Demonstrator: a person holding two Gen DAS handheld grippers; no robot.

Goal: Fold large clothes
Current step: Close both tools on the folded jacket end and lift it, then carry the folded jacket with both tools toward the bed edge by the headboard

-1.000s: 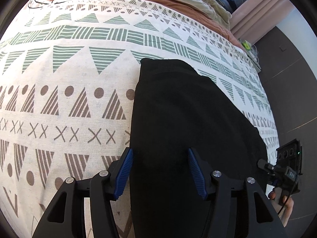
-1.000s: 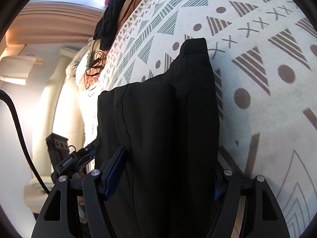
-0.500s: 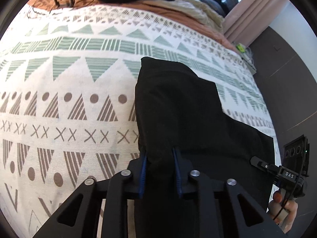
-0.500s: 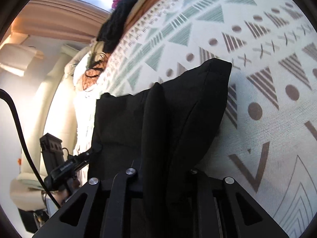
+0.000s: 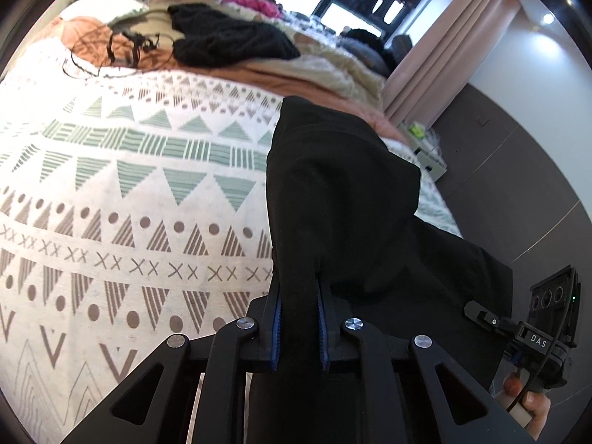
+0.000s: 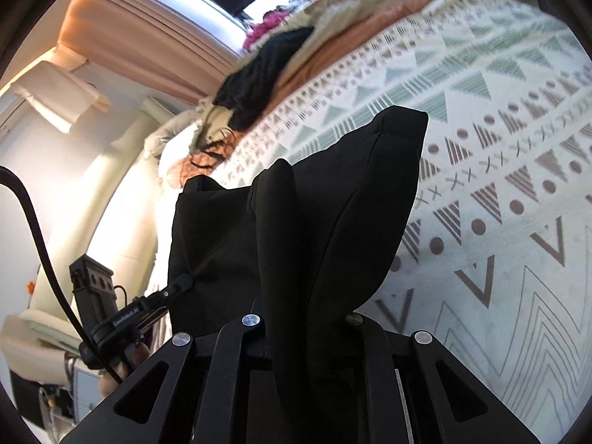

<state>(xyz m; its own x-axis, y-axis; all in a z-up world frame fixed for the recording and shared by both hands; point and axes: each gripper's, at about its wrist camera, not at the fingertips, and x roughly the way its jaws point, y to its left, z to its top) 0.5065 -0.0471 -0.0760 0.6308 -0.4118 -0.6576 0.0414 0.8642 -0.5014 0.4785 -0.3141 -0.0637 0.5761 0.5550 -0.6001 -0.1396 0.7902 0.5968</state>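
Left wrist view: a second ago the left gripper [image 5: 299,288] stood wide open astride the near edge of the large black fabric garment [image 5: 344,199], which lay flat on the bed with the white cover printed in green and brown triangles [image 5: 148,192]. Now the jaws have closed to a narrow gap with a pinch of that edge between the blue pads, and the cloth rises from the bed cover in a slack peak, its far corner lifted toward the heap of black, cream and rust-coloured clothes [image 5: 236,44] at the far side of the bed. My reading is that the grasp is made and the lift for a fold has begun. The right gripper [image 5: 477,310] shows at the garment's right edge, though its jaws are too small here to judge.

Right wrist view: the same change. The right gripper [image 6: 301,310] was open around the garment [image 6: 351,203] a second ago; now its jaws are drawn in tight on a thick bunch of it, the pads hidden by cloth. The garment stands up in two tall folds above the bed cover [image 6: 499,222]. With both edges held, the near half looks ready to be carried over toward the heap of clothes [image 6: 266,66].
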